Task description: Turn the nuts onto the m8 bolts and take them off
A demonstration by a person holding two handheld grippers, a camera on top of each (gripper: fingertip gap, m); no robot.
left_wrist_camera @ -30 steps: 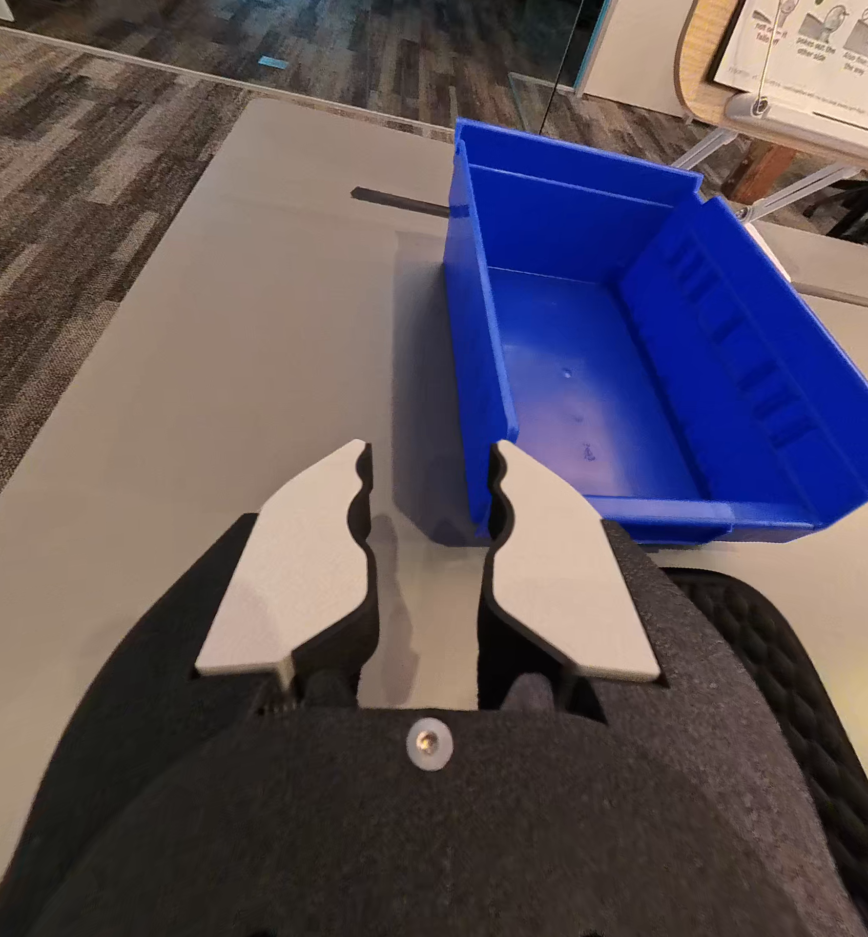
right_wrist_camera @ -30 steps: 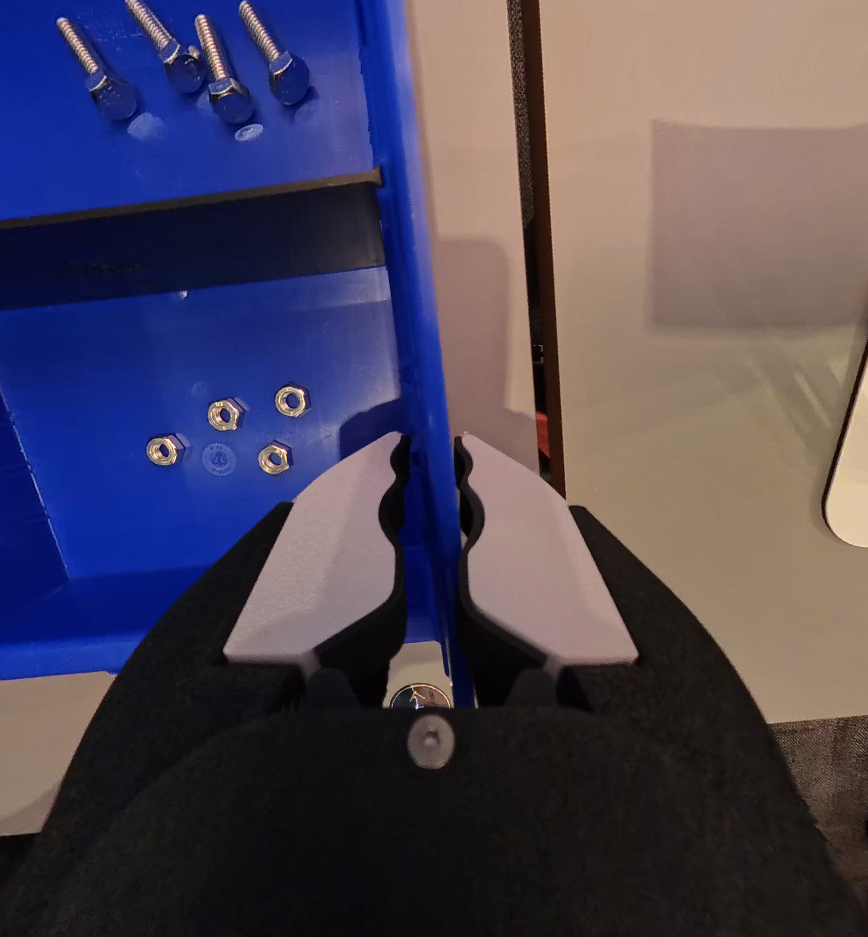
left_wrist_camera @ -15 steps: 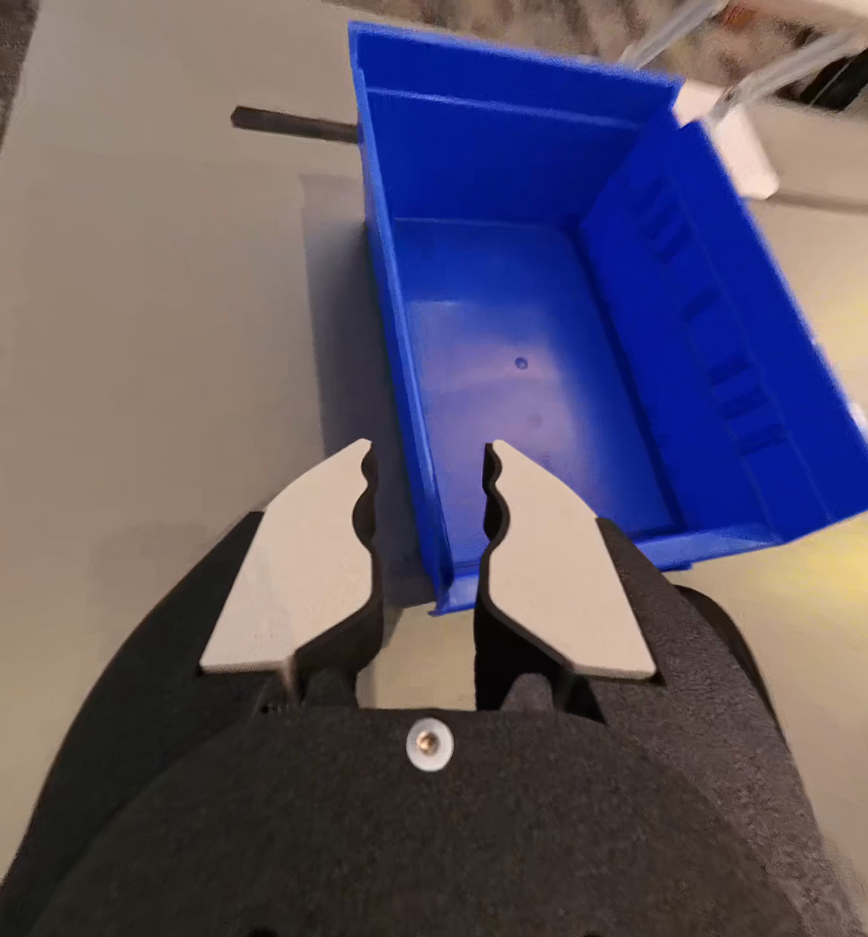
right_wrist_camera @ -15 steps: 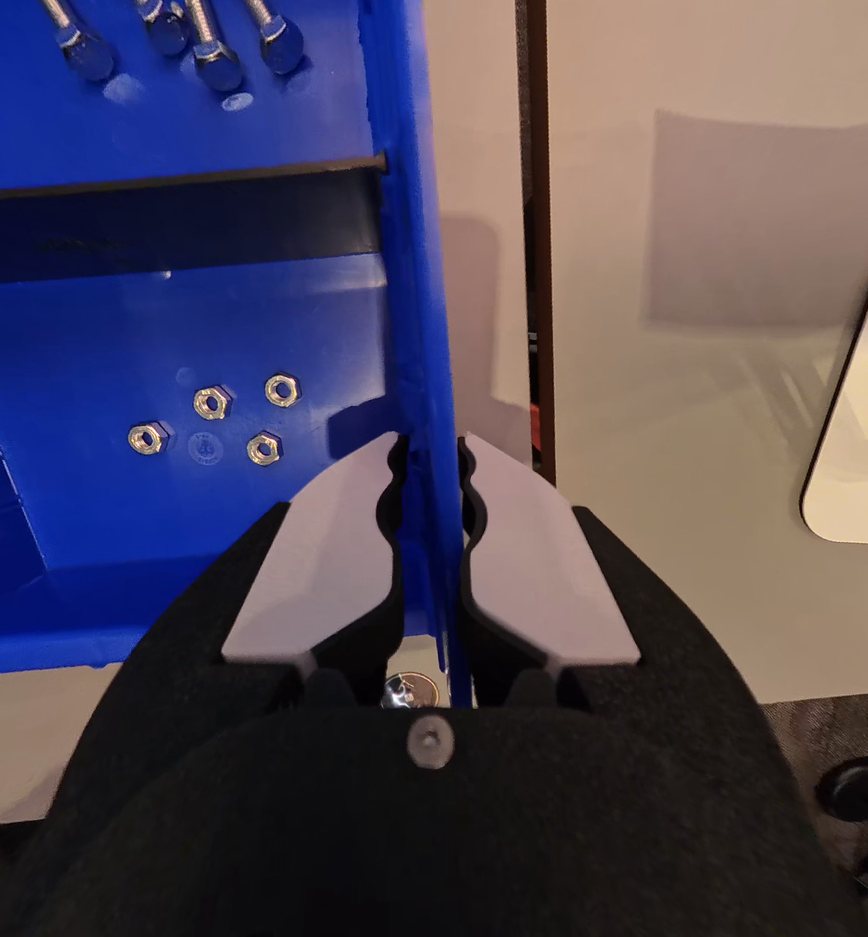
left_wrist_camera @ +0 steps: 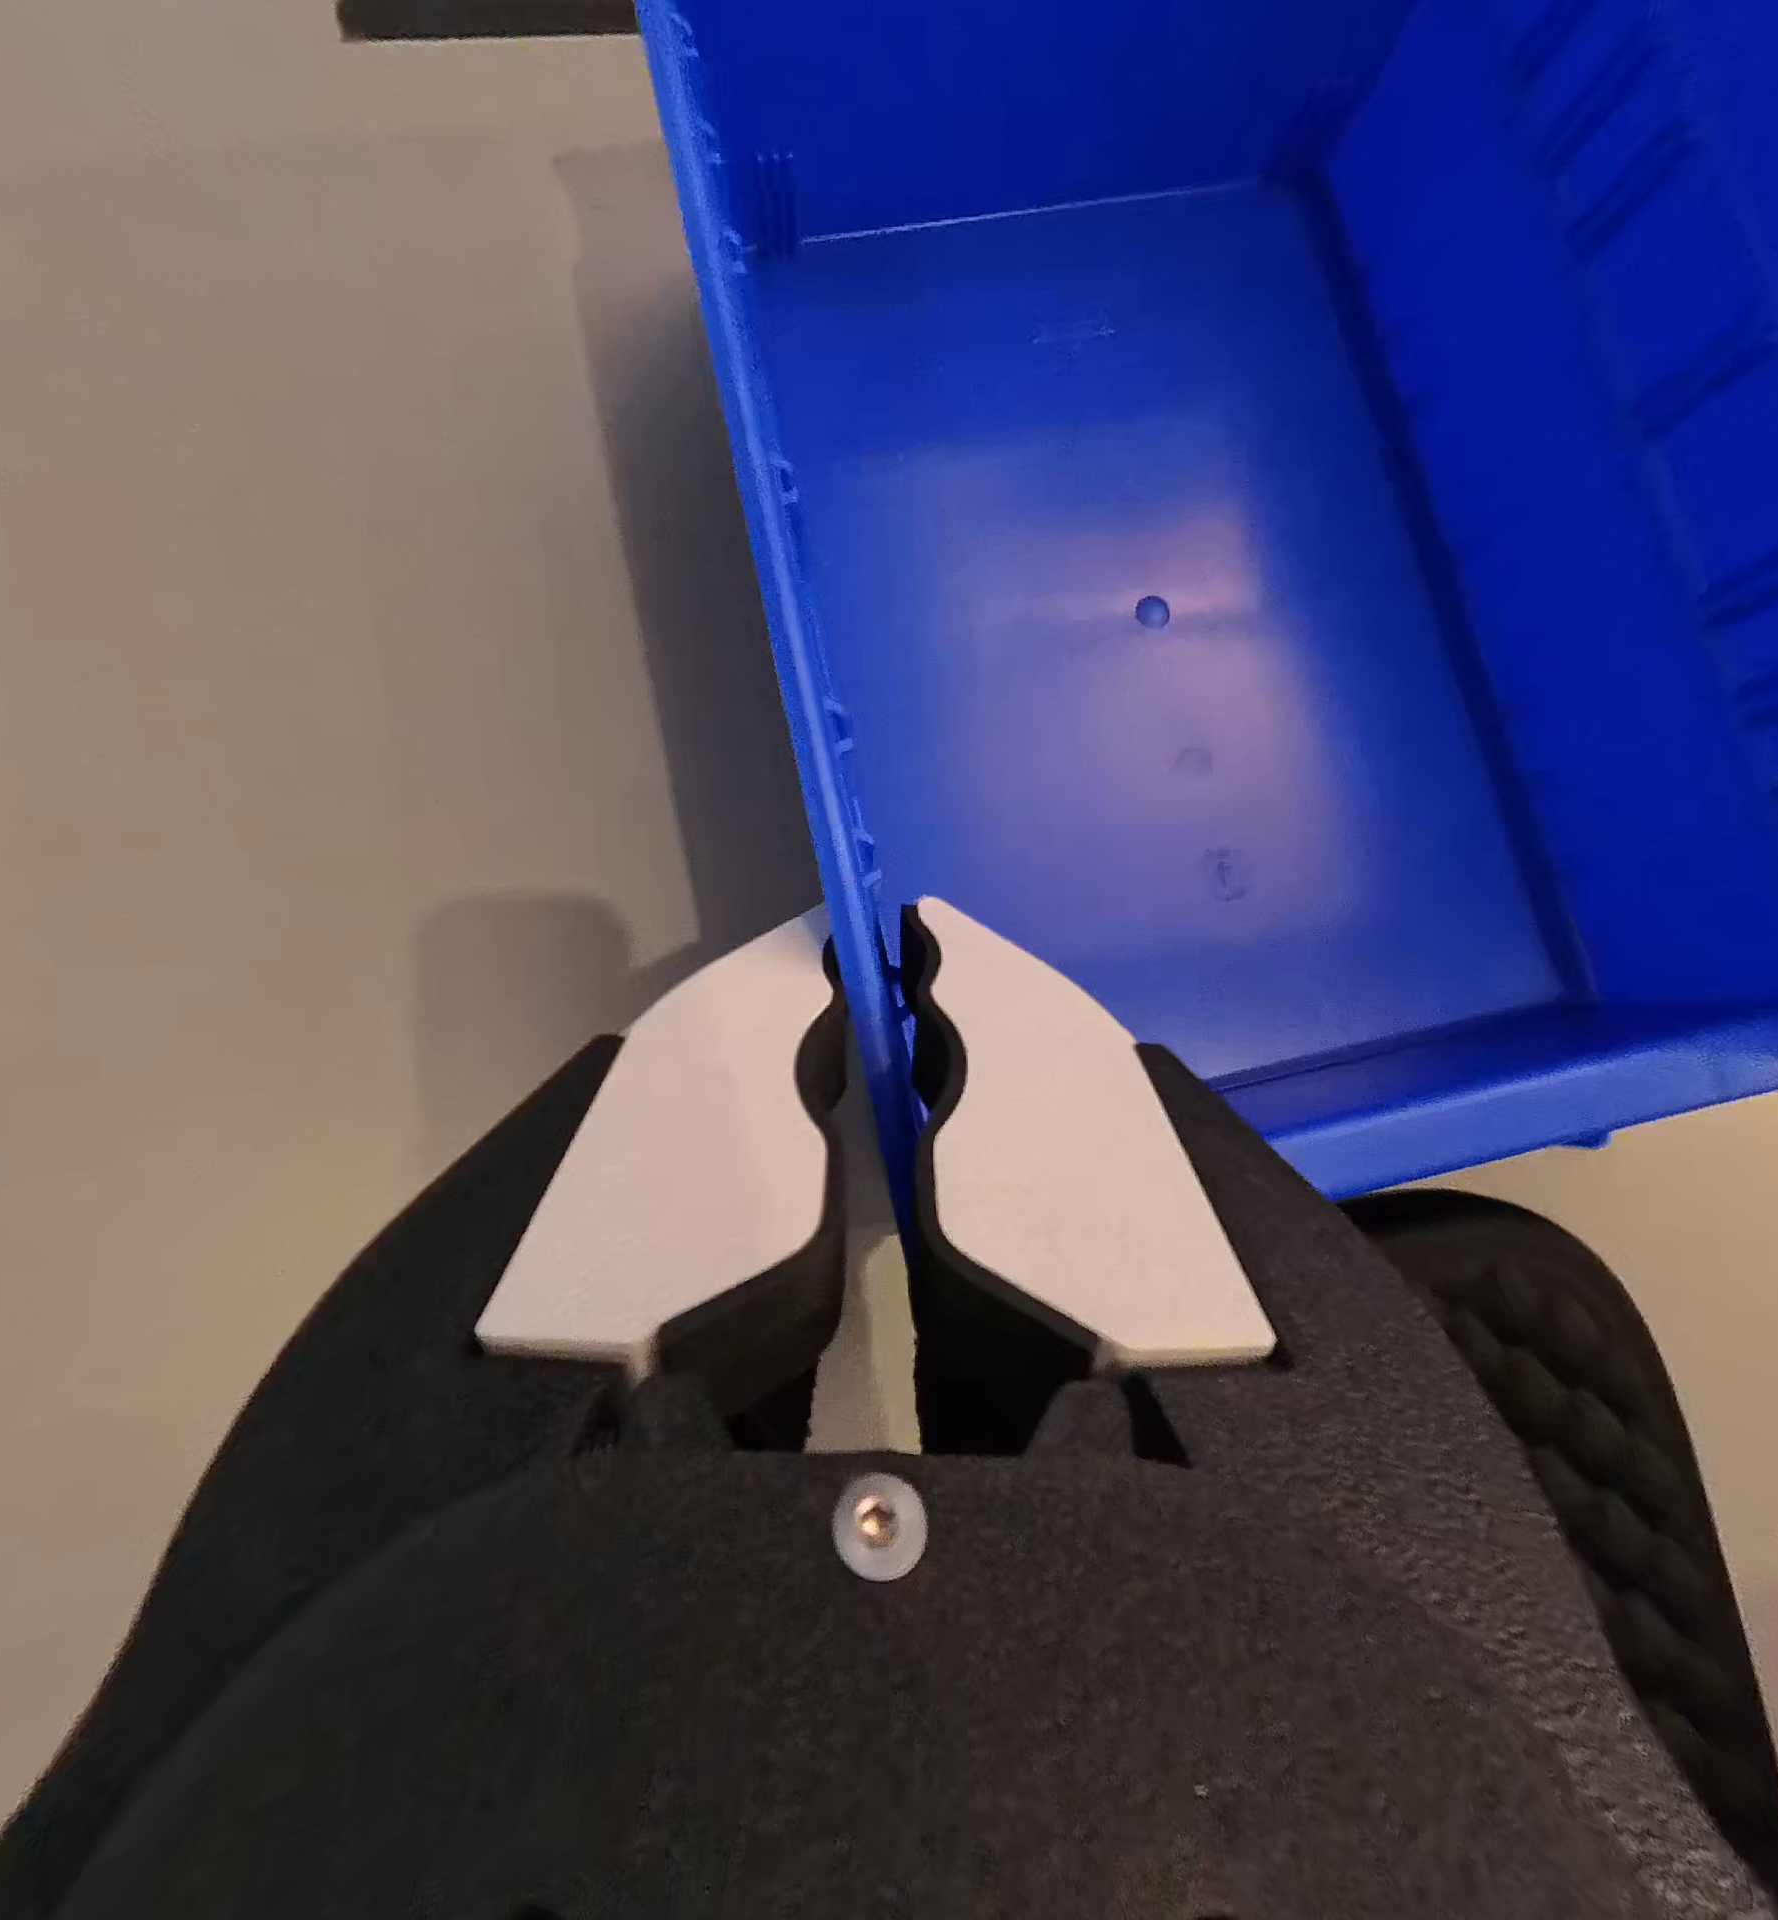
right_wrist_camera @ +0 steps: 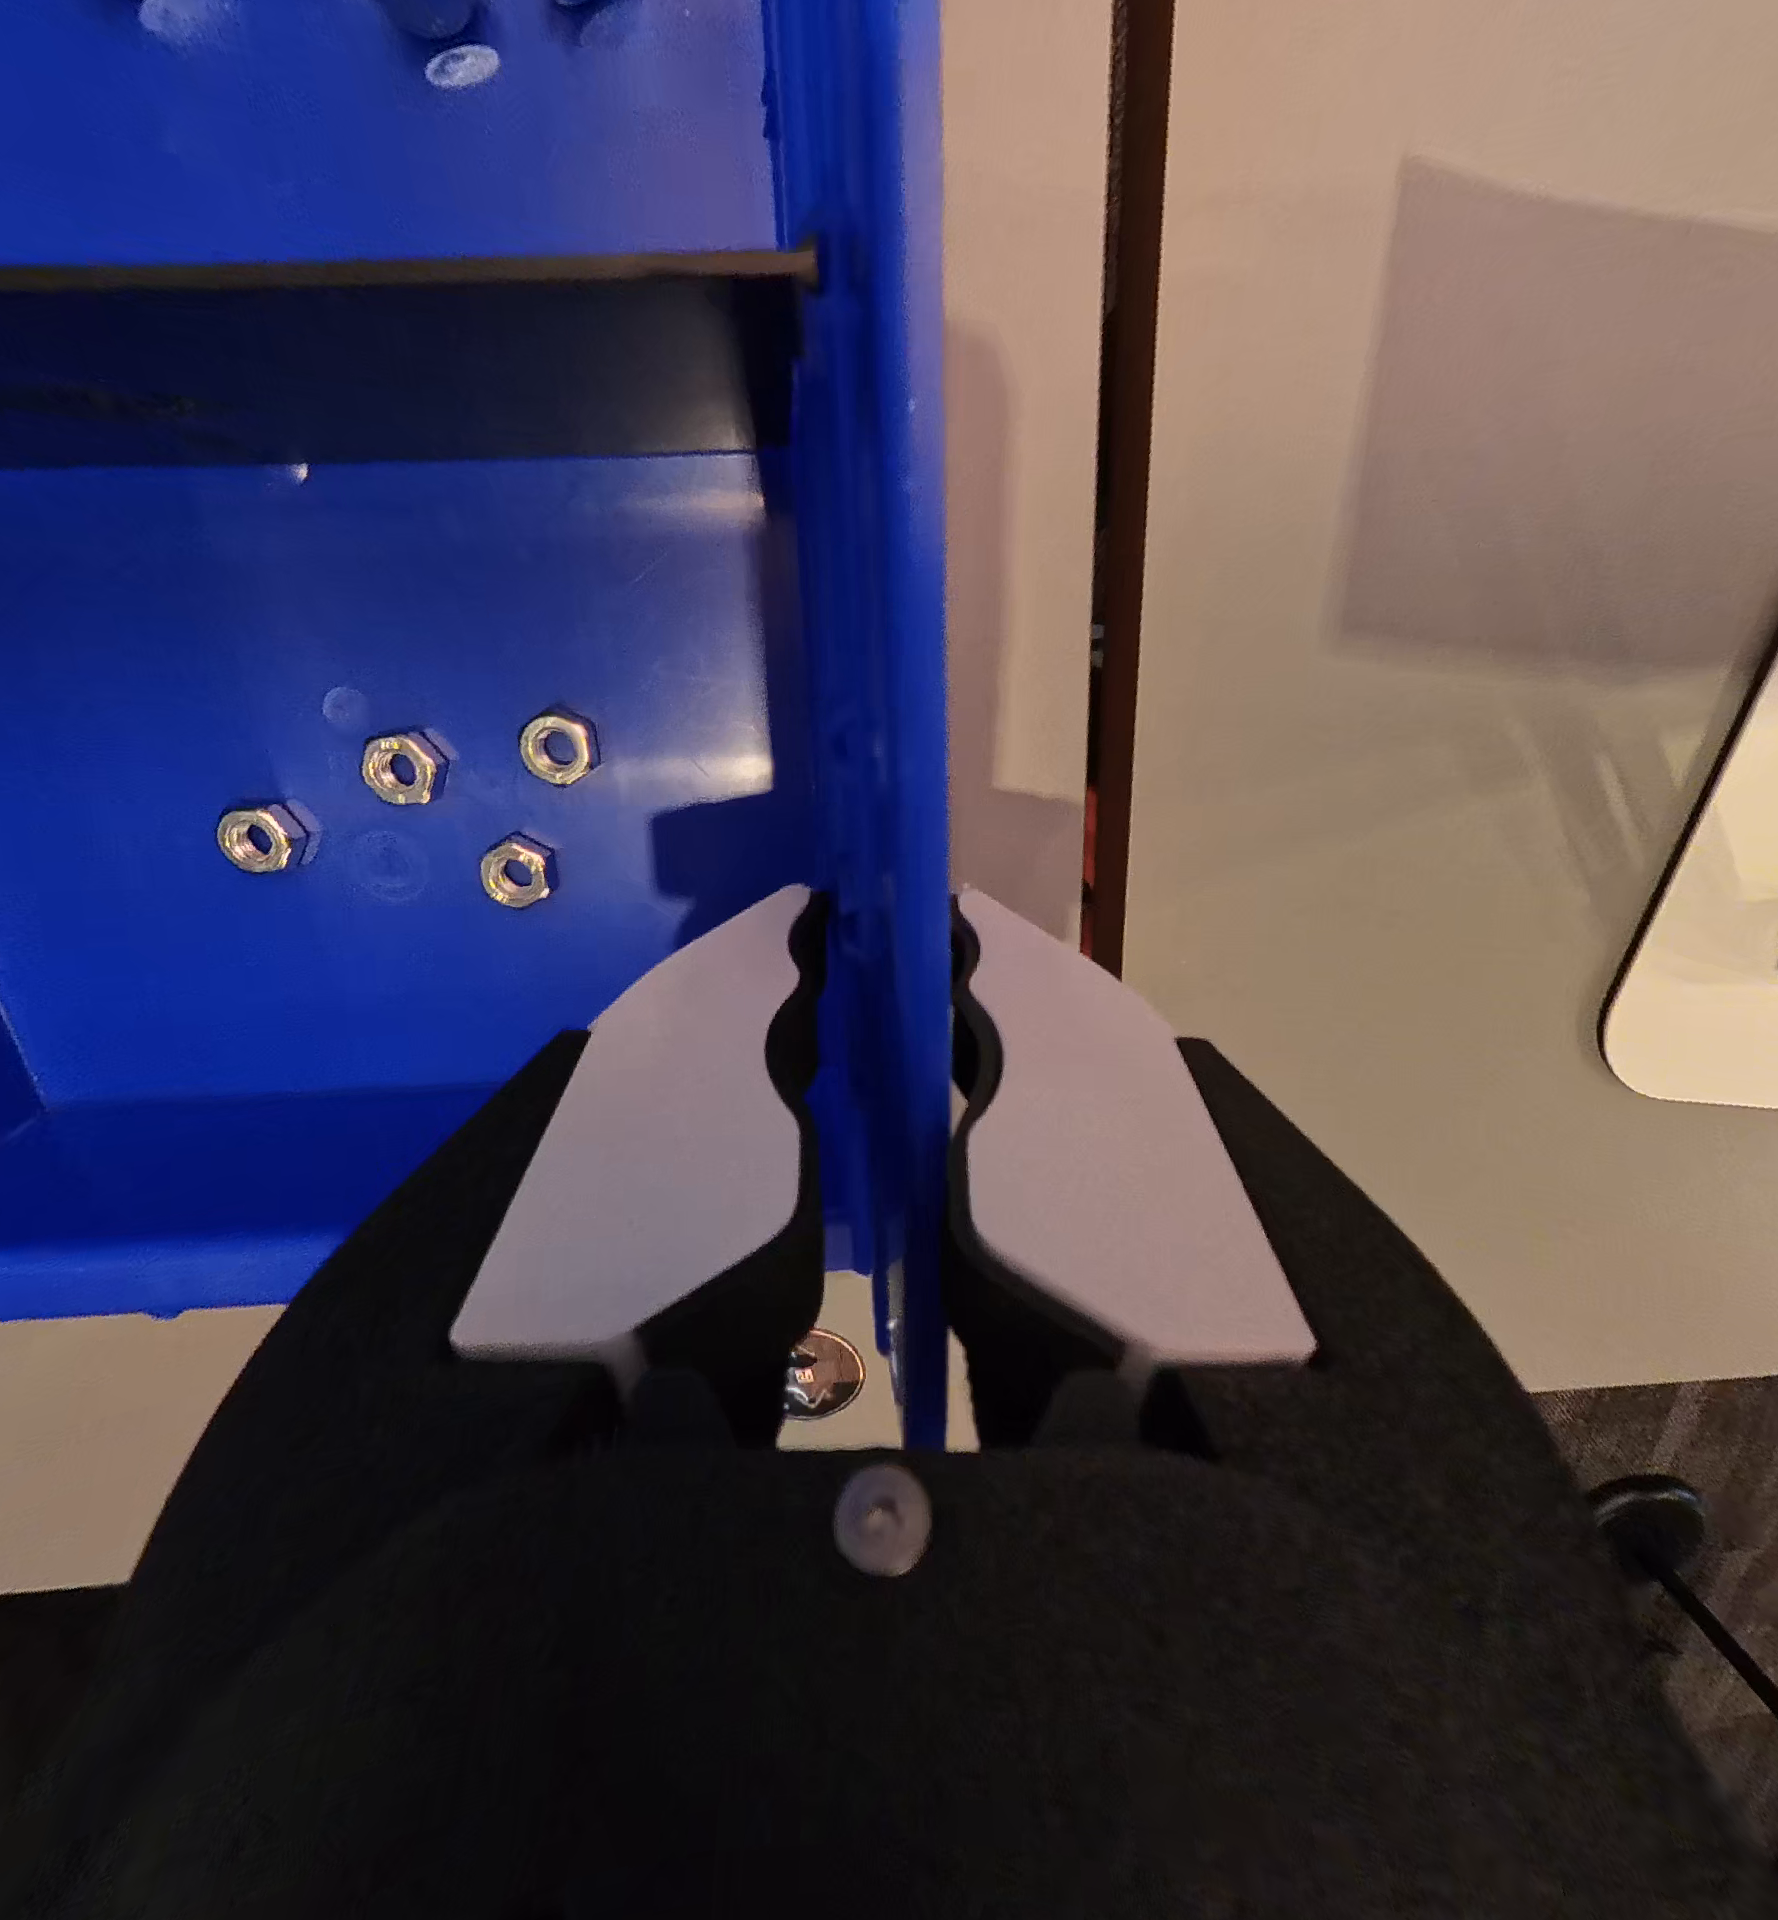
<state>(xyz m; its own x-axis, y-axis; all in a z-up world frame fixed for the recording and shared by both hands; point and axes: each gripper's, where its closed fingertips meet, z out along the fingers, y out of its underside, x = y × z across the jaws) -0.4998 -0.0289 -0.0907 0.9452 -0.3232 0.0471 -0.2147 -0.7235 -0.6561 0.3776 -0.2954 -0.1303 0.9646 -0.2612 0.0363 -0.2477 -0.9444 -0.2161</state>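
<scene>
In the left wrist view, my left gripper (left_wrist_camera: 880, 920) is shut on the left side wall (left_wrist_camera: 760, 416) of an empty blue bin, with a pad pressed on each face near its front corner. In the right wrist view, my right gripper (right_wrist_camera: 885, 904) straddles the right side wall (right_wrist_camera: 864, 520) of a second blue bin, and both pads lie against it. Several silver nuts (right_wrist_camera: 402, 769) lie loose on that bin's floor in the near compartment. A black divider (right_wrist_camera: 345, 272) separates it from the far compartment, where bolt heads (right_wrist_camera: 438, 16) barely show at the top edge.
Both bins stand on a beige table (left_wrist_camera: 241, 623). A dark seam (right_wrist_camera: 1134, 416) runs between table tops right of the second bin. A white rounded object (right_wrist_camera: 1747, 935) lies at the far right. A small round metal disc (right_wrist_camera: 823, 1371) lies under my right gripper. Tip to tip, the grippers are about 90 cm apart. Between my right fingertips and the white rounded object (right_wrist_camera: 1747, 935) there is roughly 25 cm.
My left gripper moved forward over the empty bin's left wall and closed on it. My right gripper stayed on its bin's wall while the view shifted, so the bolts slid out of the top.
</scene>
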